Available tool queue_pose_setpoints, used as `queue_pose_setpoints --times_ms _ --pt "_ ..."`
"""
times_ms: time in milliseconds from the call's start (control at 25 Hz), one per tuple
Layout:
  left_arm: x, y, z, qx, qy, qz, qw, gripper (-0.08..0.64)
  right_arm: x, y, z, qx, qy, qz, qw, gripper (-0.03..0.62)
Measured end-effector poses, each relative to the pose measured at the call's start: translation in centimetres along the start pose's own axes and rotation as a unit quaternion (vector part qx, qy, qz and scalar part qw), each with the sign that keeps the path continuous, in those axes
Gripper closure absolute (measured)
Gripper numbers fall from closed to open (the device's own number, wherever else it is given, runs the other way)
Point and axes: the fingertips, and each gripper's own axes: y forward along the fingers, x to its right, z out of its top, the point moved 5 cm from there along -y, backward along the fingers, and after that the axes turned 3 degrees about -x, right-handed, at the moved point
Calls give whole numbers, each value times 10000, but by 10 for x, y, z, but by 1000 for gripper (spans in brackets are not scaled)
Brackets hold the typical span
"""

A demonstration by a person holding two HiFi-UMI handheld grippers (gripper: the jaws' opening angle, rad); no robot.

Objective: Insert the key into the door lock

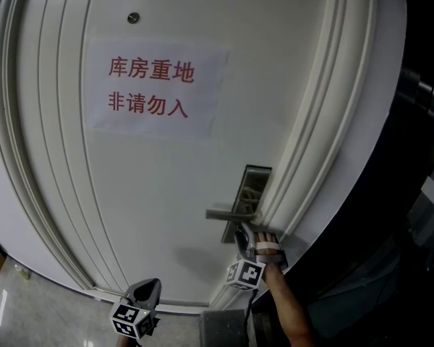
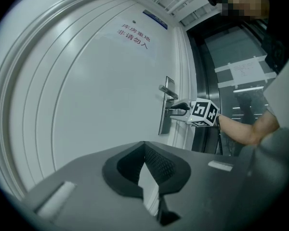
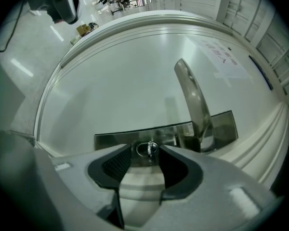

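**Key seated in lock; right jaws spread around it**

Door [image 1: 166, 194]: white, closed, paper sign [image 1: 155, 89] with red print on its upper panel. Lock plate [image 1: 252, 194] sits at the door's right edge, with the handle [image 1: 228, 214] standing out level to the left.

Left gripper [image 2: 144, 150]: low and well apart from the lock, tips pressed together, nothing between them. Idle.

Right gripper [image 3: 148, 154]: right up at the plate below the handle, jaws spread. The pads stand either side of the key without pressing on it.

Key [image 3: 148, 149]: its head and small ring stick out of the plate, between the right jaws. It appears to stay in the lock on its own.

Judgement: insertion looks done. All that seems left is drawing the right gripper clear. I cannot tell how deep the key sits.
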Motion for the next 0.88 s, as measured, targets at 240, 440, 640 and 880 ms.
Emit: queue_pose_setpoints --times_ms 240,440,640,880 --pt "2 -2 -1 -21 20 -33 10000 558 -5 -3 0 84 194 -4 9998 325" --pt "4 -6 0 -6 23 -40 10000 558 -3 -7 -3 29 228 -63 9997 325" --pt "6 -11 0 11 49 -21 10000 558 -2 -17 -2 10 272 -41 9996 325" --pt "12 -18 0 52 88 -29 9999 558 2 -28 -5 -107 326 -185 9992 340"
